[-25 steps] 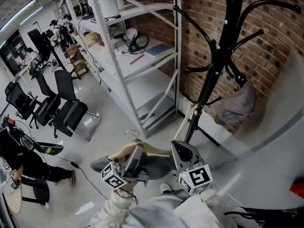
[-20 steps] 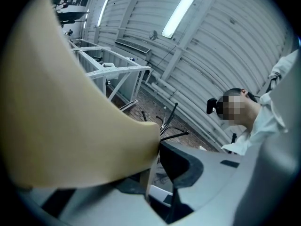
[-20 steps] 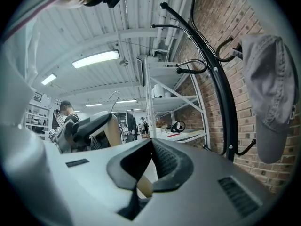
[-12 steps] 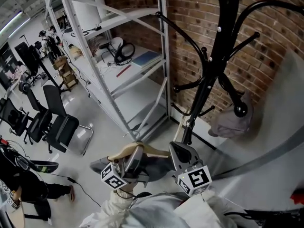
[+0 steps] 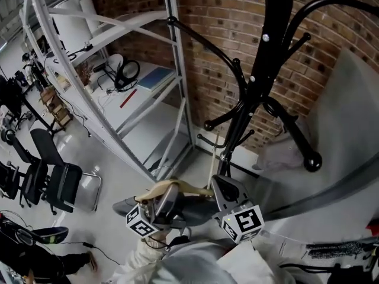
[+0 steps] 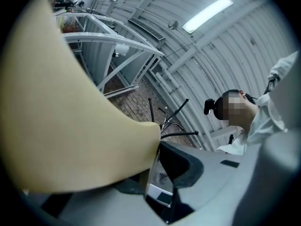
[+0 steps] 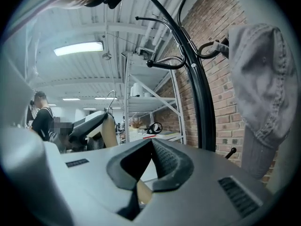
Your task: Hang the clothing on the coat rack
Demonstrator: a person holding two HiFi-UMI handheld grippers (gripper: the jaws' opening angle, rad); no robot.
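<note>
Both grippers hold a pale wooden hanger (image 5: 177,187) with a metal hook and dark grey clothing (image 5: 192,208) draped below it. My left gripper (image 5: 168,190) is shut on the hanger's left arm, which fills the left gripper view as a cream shape (image 6: 61,117). My right gripper (image 5: 221,186) is shut on the right arm, and a sliver of wood (image 7: 144,192) shows between its jaws. The black coat rack (image 5: 260,81) stands just ahead and to the right, its pole (image 7: 200,93) close. A grey garment (image 7: 258,88) hangs from one lower hook.
White metal shelving (image 5: 172,93) stands left of the rack against a brick wall (image 5: 219,34). One hook with a ball end (image 5: 312,160) juts toward me. Black office chairs (image 5: 56,182) are at the left. A pale grey curved surface (image 5: 349,135) fills the right.
The view has closed in on the coat rack, which now looms larger and nearer above the grippers. Both grippers keep their hold on the hanger.
</note>
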